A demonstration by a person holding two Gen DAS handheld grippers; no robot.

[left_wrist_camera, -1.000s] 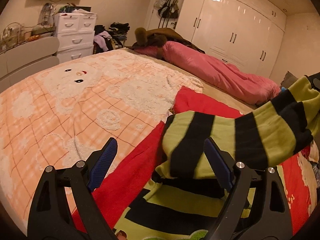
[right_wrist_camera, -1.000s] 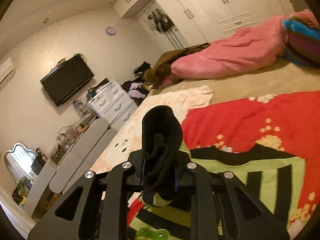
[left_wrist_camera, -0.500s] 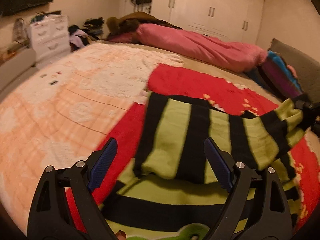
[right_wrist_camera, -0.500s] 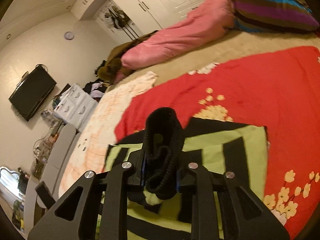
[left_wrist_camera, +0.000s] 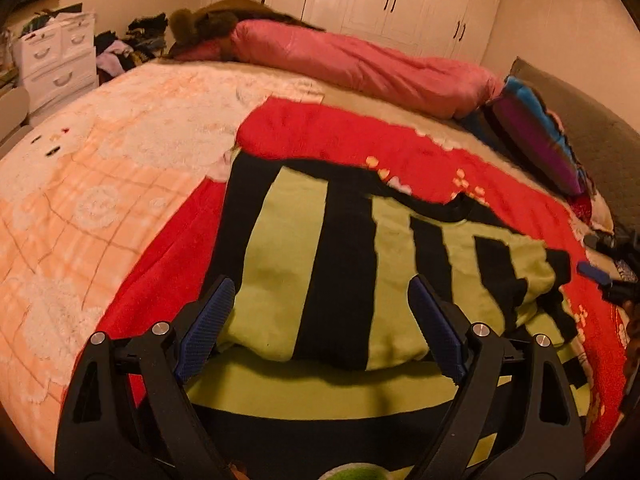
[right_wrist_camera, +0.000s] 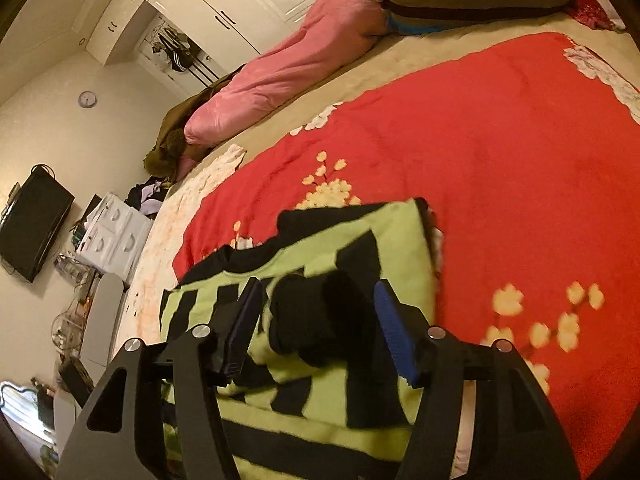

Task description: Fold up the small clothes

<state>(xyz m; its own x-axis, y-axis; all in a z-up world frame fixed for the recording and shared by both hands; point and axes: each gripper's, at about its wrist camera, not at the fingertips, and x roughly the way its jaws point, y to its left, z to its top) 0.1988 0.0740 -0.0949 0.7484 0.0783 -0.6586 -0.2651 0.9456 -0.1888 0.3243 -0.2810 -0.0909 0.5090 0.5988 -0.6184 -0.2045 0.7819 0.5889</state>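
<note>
A green and black striped sweater (left_wrist_camera: 328, 264) lies on the red blanket (left_wrist_camera: 320, 136), with one sleeve folded across its body. My left gripper (left_wrist_camera: 320, 320) is open and hovers just above the near part of the sweater, holding nothing. My right gripper (right_wrist_camera: 316, 320) is open, its blue pads either side of the black cuff (right_wrist_camera: 316, 320) of the folded sleeve, which rests on the sweater (right_wrist_camera: 352, 240). The right gripper also shows at the right edge of the left wrist view (left_wrist_camera: 600, 276).
The red blanket (right_wrist_camera: 480, 140) covers the bed beside a peach patterned blanket (left_wrist_camera: 100, 168). A pink quilt (left_wrist_camera: 360, 64) and a striped pillow (left_wrist_camera: 536, 132) lie along the far side. A white drawer unit (left_wrist_camera: 52, 60) and wardrobes (left_wrist_camera: 400, 0) stand beyond.
My right gripper carried the sleeve across and down onto the sweater, then opened and let go of the cuff. My left gripper stayed open and tilted down toward the sweater.
</note>
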